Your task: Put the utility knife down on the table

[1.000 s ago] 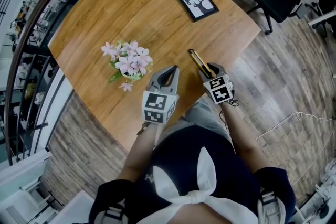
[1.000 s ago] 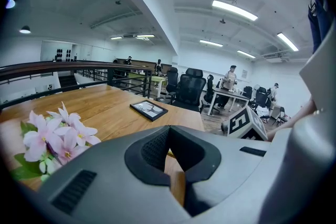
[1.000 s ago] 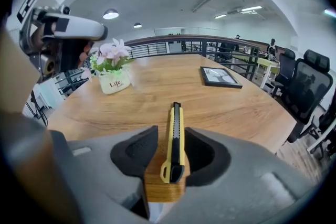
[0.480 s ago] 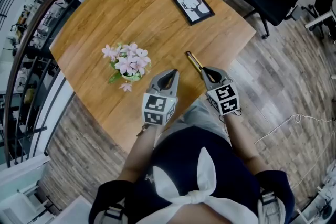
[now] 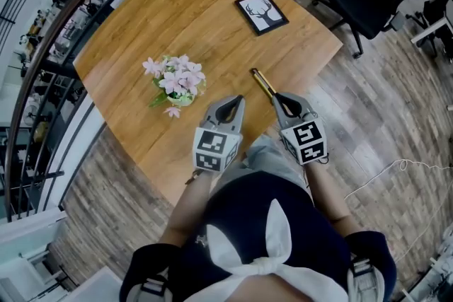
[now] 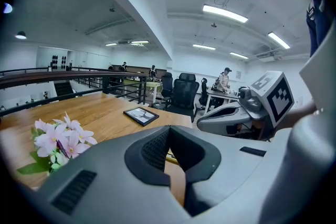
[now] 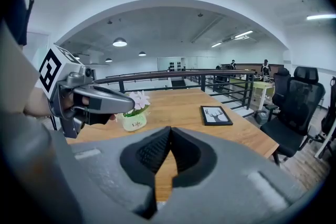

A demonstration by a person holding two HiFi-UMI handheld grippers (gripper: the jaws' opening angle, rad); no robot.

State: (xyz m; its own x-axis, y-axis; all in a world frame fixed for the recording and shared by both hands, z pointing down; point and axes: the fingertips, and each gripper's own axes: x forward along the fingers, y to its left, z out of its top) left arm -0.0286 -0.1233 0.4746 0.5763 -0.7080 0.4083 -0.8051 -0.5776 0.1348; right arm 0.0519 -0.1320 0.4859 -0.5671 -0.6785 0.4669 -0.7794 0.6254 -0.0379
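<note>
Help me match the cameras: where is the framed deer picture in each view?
Head view: framed deer picture, upper right of centre on the table.
Left gripper view: picture left of centre, mid-height.
Right gripper view: picture right of centre.
Shared landmark: pink flowers.

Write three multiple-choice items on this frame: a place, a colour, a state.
1. Where is the utility knife? A on the table, just ahead of the right gripper; B on the floor; C on the deer picture.
2. What colour are the flowers? A yellow; B pink; C blue.
3. The right gripper's jaws are: A wide apart; B shut on the knife; C shut, empty.
Answers: 1 A, the head view shows it lying on the wood; 2 B, pink petals; 3 C, the right gripper view shows the pads meeting with nothing between.
</note>
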